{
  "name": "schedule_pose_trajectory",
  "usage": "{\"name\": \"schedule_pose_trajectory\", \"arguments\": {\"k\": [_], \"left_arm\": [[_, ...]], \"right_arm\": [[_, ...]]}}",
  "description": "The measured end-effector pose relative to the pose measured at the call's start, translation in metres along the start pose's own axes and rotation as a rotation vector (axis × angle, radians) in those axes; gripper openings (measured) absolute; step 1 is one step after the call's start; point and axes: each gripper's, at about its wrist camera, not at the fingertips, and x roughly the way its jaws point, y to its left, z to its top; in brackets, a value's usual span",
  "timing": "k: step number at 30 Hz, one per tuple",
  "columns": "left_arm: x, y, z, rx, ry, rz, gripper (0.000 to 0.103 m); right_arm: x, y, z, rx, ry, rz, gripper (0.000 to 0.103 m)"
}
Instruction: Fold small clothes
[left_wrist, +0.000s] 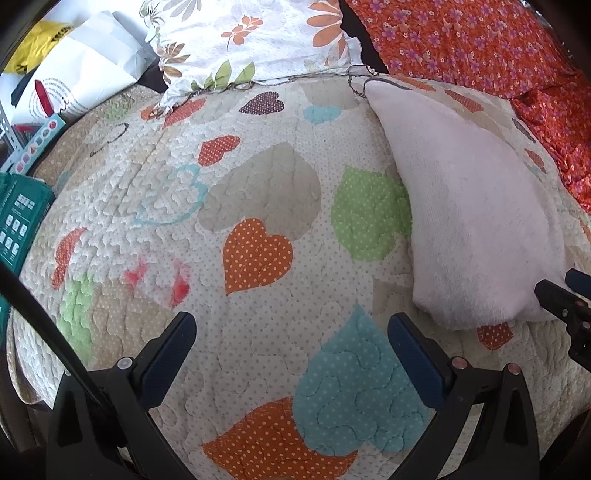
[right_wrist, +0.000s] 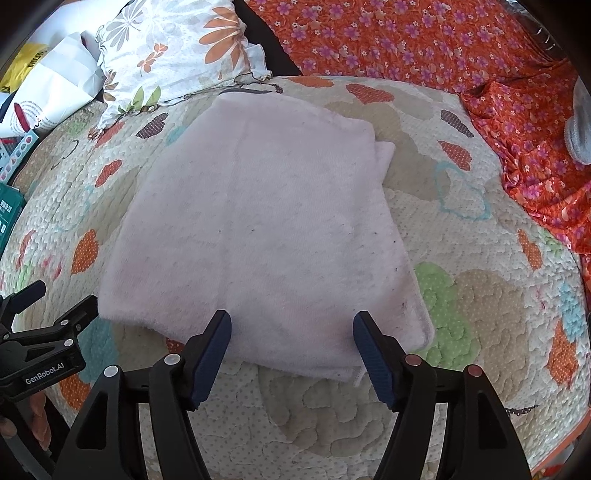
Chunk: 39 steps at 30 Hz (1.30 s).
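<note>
A pale pink cloth (right_wrist: 258, 229) lies folded into a flat rectangle on the heart-patterned quilt (right_wrist: 480, 295). My right gripper (right_wrist: 291, 319) hovers over the cloth's near edge, open, its blue pads wide apart and pressing on nothing. In the left wrist view the same cloth (left_wrist: 472, 206) lies at the right, with the right gripper (left_wrist: 557, 282) at its near corner. My left gripper (left_wrist: 291, 325) stands open above bare quilt (left_wrist: 258, 177), to the left of the cloth, with nothing between its fingers. It also shows at the left edge of the right wrist view as the left gripper (right_wrist: 62, 295).
A white floral pillow (left_wrist: 251, 40) lies at the quilt's far edge. Orange flowered fabric (right_wrist: 424, 40) covers the far right. A white paper bag (left_wrist: 81, 70) and a green box (left_wrist: 18, 214) sit off the left side. A hand (right_wrist: 37, 417) shows at lower left.
</note>
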Motion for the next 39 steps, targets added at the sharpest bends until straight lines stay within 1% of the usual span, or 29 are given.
{"name": "schedule_pose_trajectory", "arguments": {"k": [21, 39], "left_arm": [[0.0074, -0.0055, -0.0052, 0.026, 0.030, 0.009, 0.103], [0.0067, -0.0061, -0.0058, 0.031, 0.025, 0.009, 0.103]], "right_arm": [[0.0036, 0.0051, -0.0033, -0.019, 0.017, 0.008, 0.078], [0.0037, 0.0055, -0.0035, -0.019, 0.017, 0.008, 0.078]]}}
